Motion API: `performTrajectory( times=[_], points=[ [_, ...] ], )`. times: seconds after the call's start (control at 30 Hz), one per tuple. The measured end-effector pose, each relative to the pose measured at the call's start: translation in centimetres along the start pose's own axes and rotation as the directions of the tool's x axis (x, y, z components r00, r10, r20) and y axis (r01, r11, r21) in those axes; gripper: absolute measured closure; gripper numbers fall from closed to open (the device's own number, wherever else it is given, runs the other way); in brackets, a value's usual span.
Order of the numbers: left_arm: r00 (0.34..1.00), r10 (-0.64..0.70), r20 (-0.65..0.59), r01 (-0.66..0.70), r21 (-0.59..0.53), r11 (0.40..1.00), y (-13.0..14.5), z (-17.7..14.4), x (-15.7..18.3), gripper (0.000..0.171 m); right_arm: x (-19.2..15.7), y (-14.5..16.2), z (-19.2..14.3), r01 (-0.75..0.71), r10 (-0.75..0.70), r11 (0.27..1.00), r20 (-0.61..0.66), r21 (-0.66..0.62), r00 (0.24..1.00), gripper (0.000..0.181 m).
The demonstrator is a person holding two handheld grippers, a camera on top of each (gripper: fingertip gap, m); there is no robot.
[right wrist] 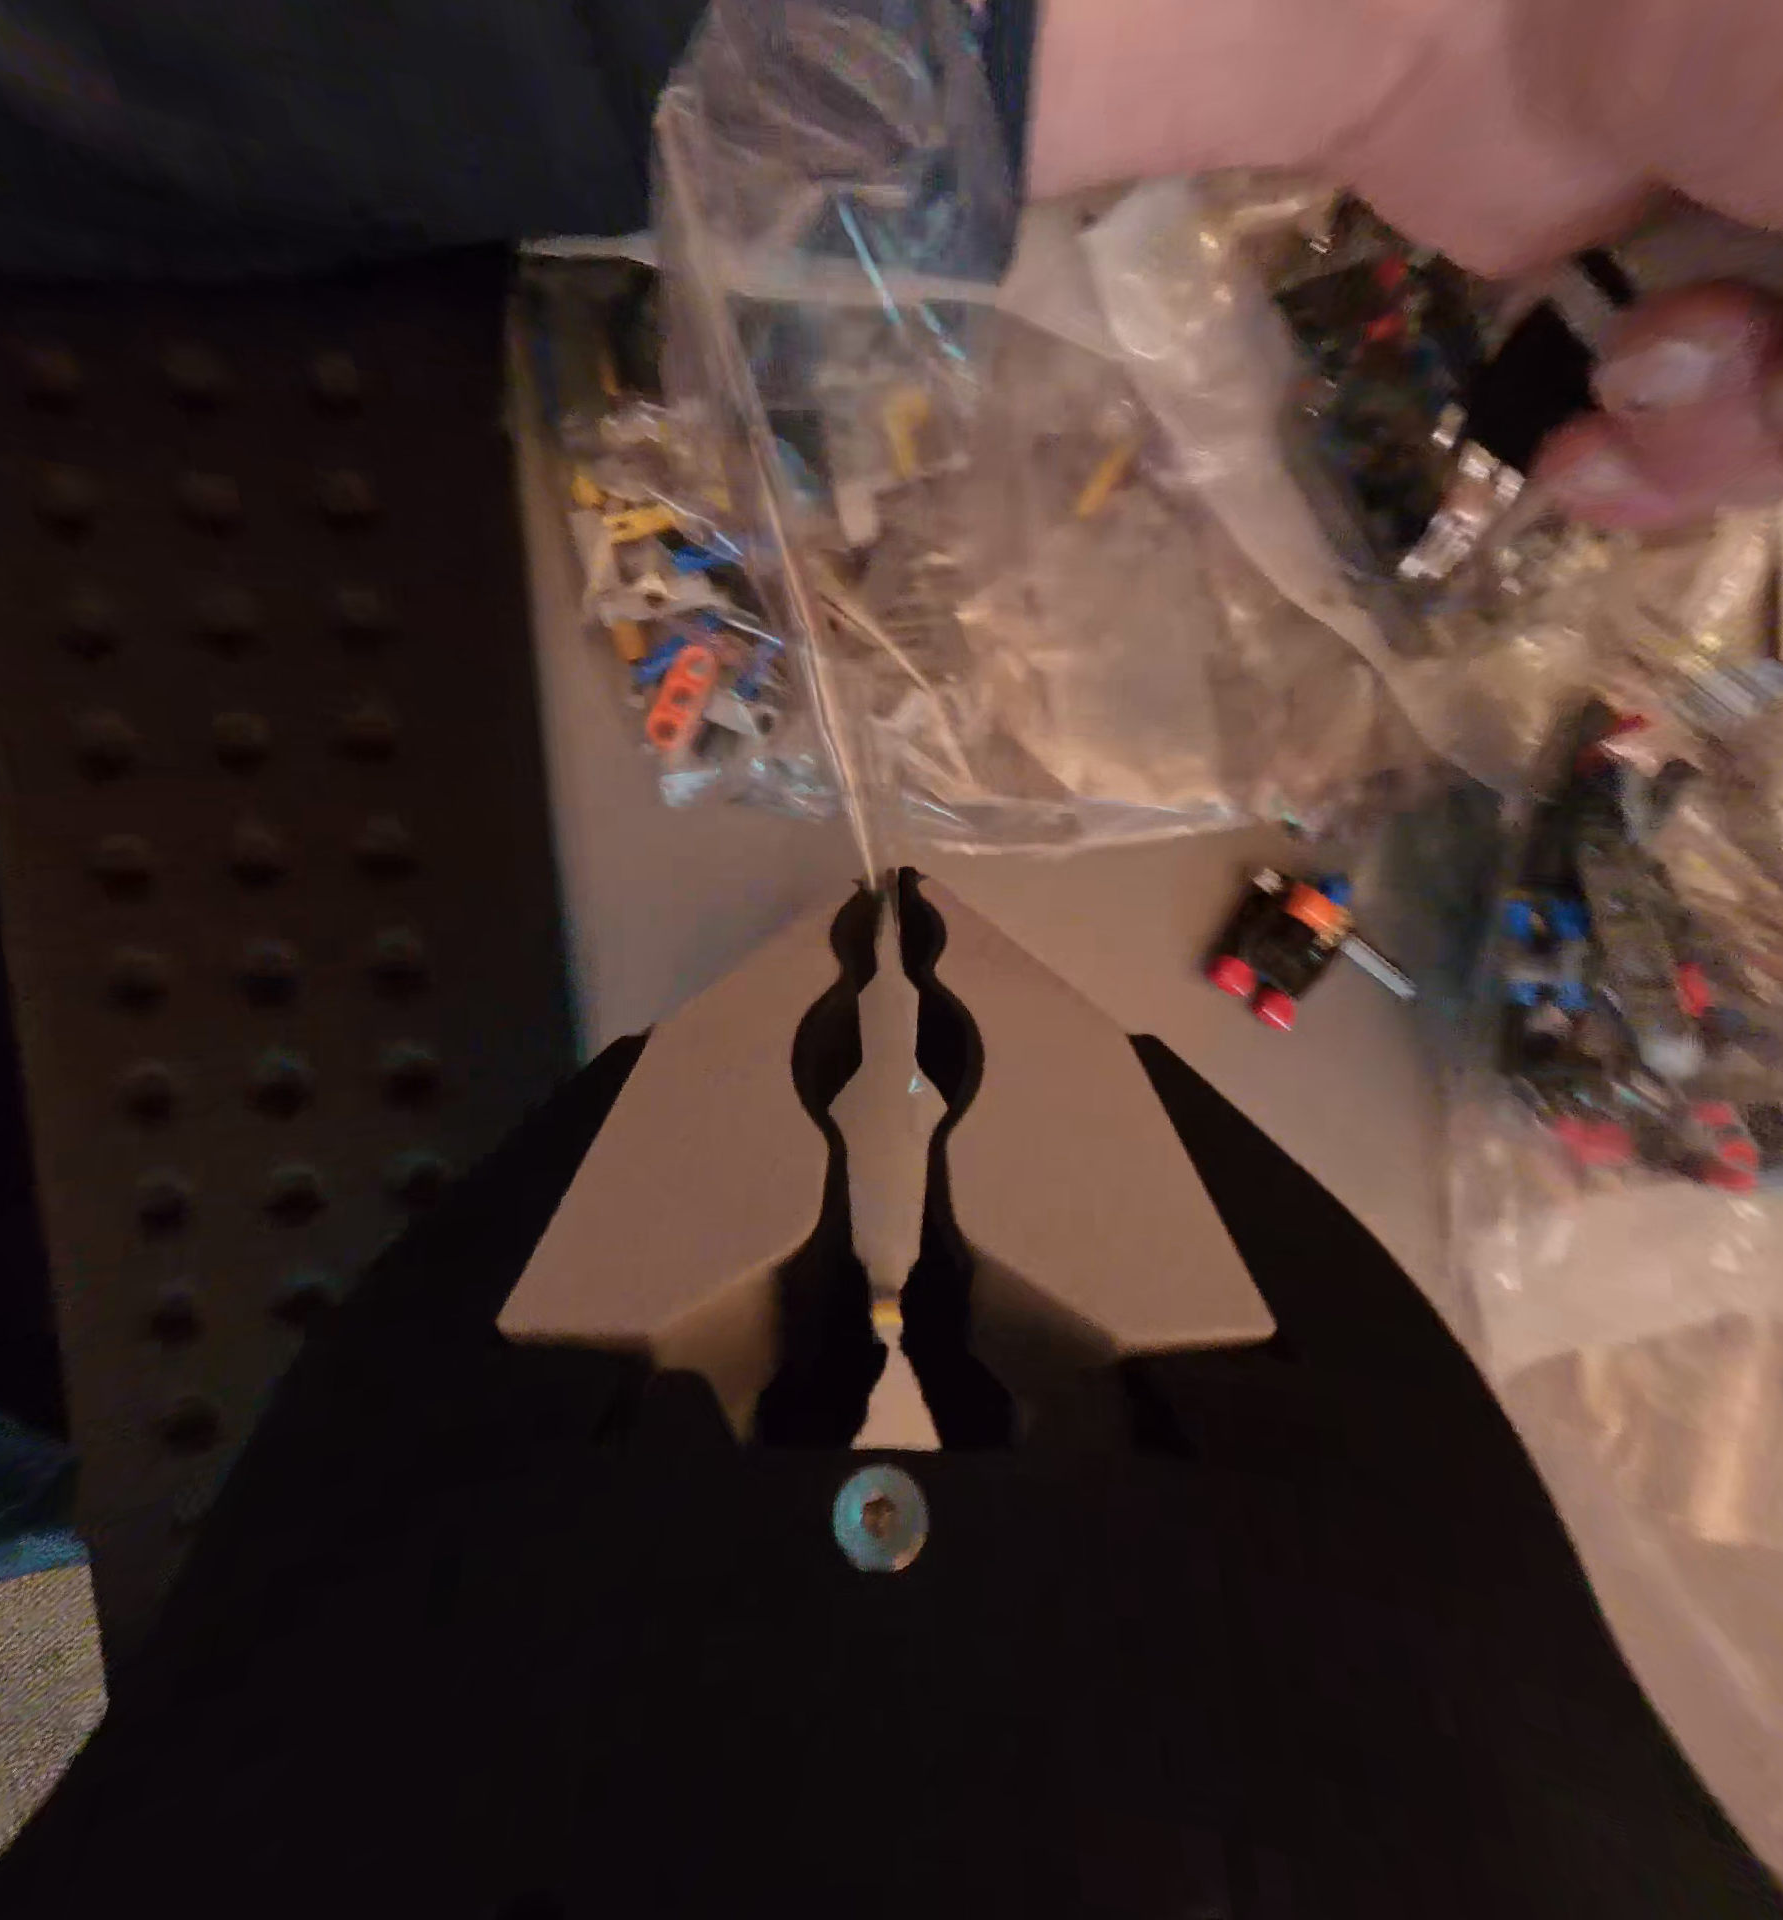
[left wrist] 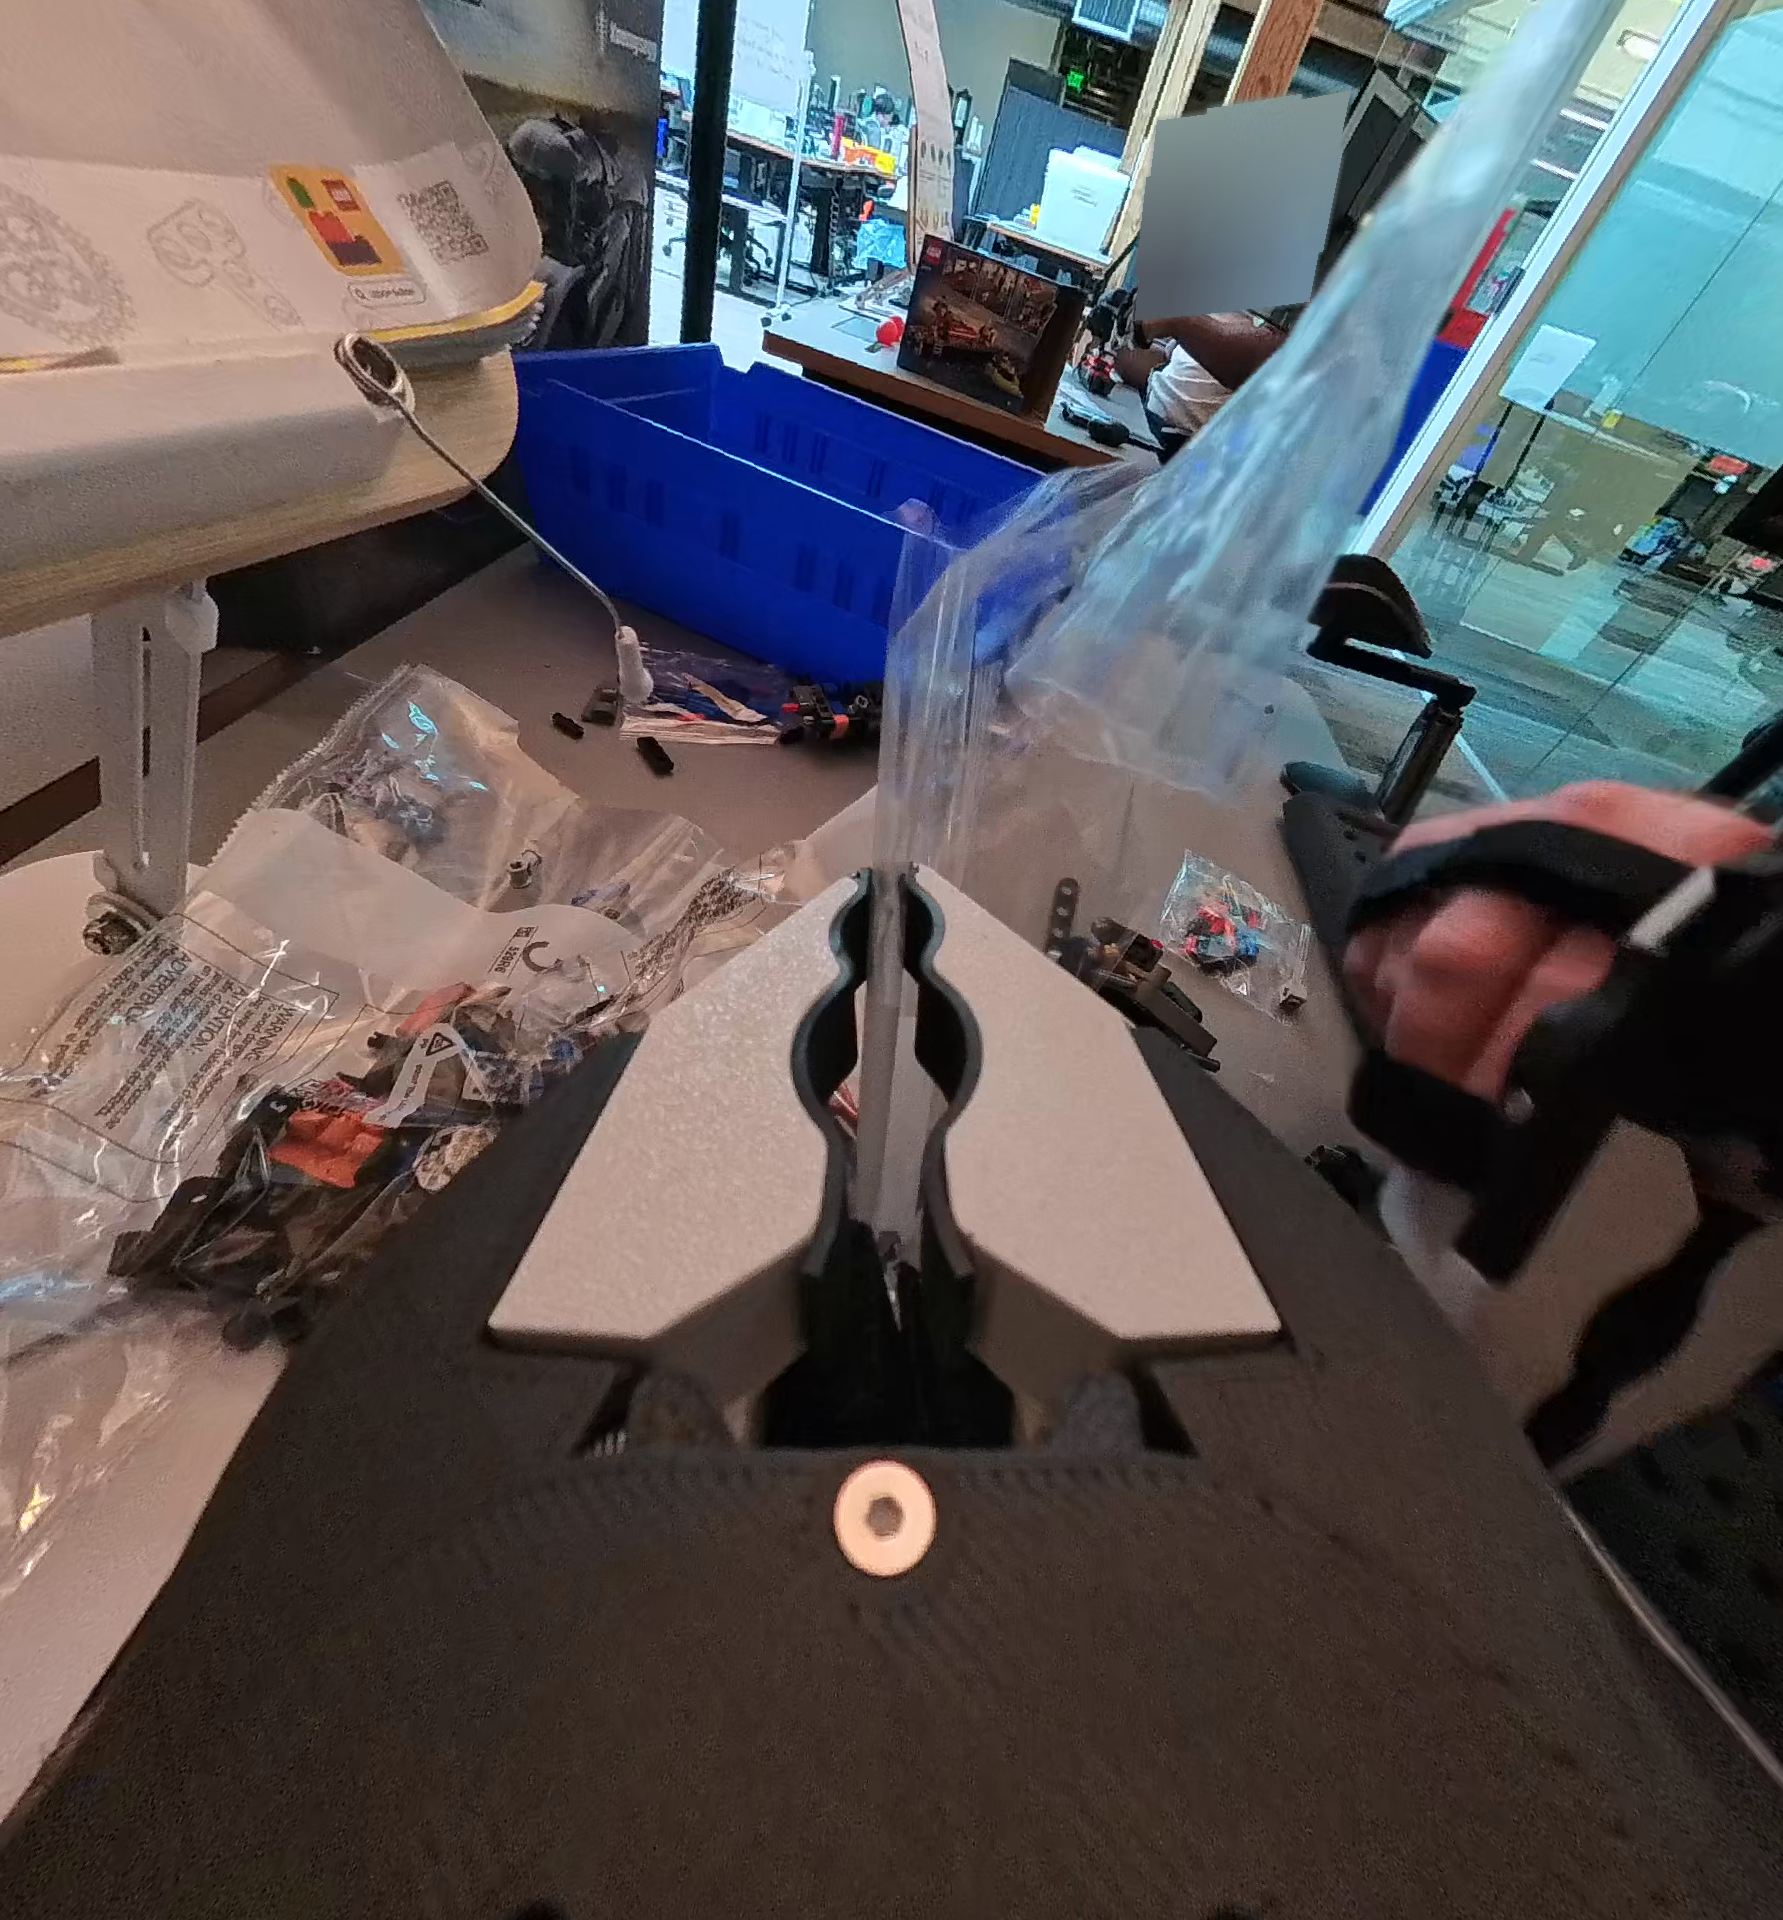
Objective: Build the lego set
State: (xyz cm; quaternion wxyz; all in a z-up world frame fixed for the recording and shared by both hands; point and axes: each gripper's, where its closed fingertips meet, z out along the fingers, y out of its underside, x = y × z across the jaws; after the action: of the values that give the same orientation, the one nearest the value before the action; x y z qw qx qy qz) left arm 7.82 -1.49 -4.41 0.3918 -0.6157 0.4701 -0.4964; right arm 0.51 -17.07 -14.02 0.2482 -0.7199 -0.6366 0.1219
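Left wrist view is bright and even, daylight pouring through the glass wall (left wrist: 1645, 312) at right, glare streaking the clear bag (left wrist: 1230, 540), and the hand (left wrist: 1469, 966) smeared by motion. Straight lines bow at the edges, fisheye style. Right wrist view is dim, warm, grainy; the bags of pieces (right wrist: 970, 582) blur, the corners sink into shadow.

- I take this for a shared lab or maker workspace, not a home.
- At 12 o'clock from my left view, rows of work desks (left wrist: 814, 197) loaded with gear run back behind a black post (left wrist: 715, 166).
- At 2 o'clock a glass partition wall (left wrist: 1645, 343) closes off another room.
- A blue plastic parts bin (left wrist: 752, 499) sits at 12 o'clock on my grey counter (left wrist: 741, 790).
- At 1 o'clock another person (left wrist: 1193, 364) sits working at a neighbouring counter (left wrist: 866, 364).
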Motion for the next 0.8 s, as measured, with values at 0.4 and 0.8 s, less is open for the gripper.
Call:
performTrajectory(
  times=[0.4,0.8],
  points=[
    [1.0,0.005,-0.001,-0.005,-0.002,1.0,0.0,0.1,0.1,0.169,-3.6,-0.8,-0.9,0.023,-0.029,0.999,0.139,0.043,0.99,0.158],
    [1.0,0.004,-0.001,-0.004,-0.005,1.0,0.1,0.3,0.1,0.169,4.2,1.3,-4.9,-0.152,0.165,0.982,-0.112,0.112,0.98,0.155]
  ],
)
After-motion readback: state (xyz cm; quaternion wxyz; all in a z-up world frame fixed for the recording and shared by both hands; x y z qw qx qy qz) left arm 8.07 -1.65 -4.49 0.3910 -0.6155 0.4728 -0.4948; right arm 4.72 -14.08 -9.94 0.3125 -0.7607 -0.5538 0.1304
